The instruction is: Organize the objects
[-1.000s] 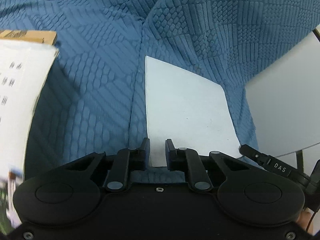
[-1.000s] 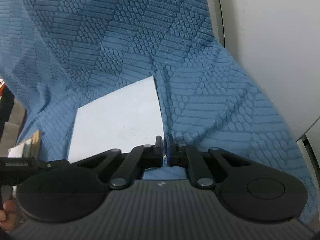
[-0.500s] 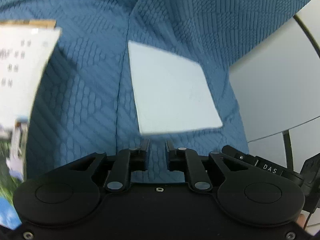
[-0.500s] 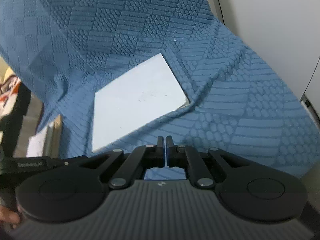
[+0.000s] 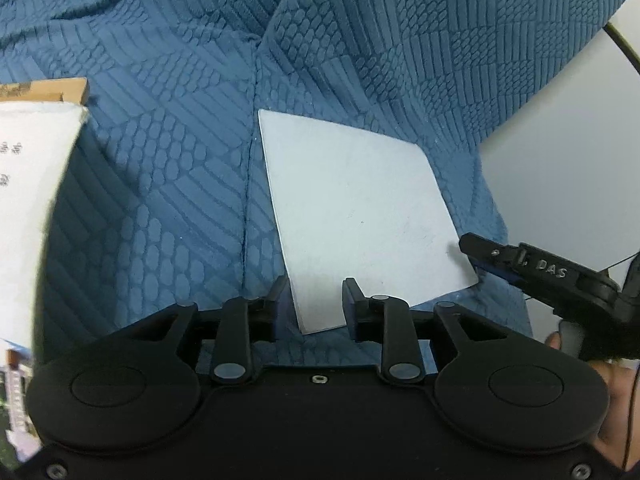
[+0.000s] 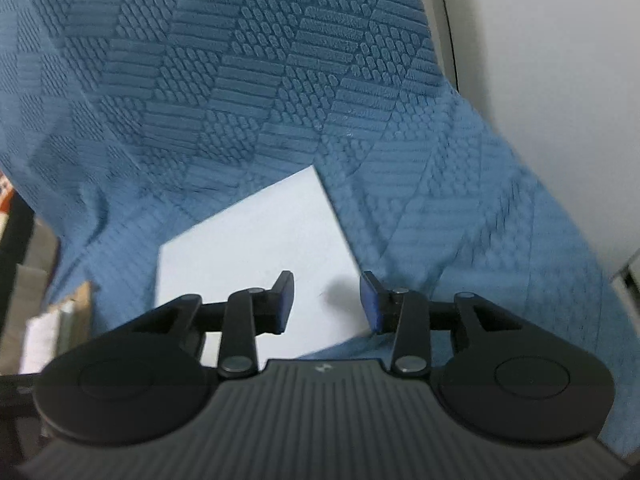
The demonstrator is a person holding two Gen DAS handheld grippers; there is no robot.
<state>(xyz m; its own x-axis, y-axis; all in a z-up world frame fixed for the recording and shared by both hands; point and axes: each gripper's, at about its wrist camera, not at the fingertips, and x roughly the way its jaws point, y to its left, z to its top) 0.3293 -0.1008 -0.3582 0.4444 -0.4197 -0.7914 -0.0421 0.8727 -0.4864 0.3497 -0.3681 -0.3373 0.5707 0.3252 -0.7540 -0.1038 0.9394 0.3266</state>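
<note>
While the white sheet [image 5: 360,216] lies flat on the blue cloth [image 5: 168,168], the left gripper [image 5: 314,300] and right gripper [image 6: 326,300] have opening jaws astride its near edge, gripping nothing, probably because each must take one corner.

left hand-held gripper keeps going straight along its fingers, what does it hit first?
Likely the white sheet: its near corner already lies between the opening jaws of the left hand-held gripper, on the blue cloth. Depth unclear.
</note>
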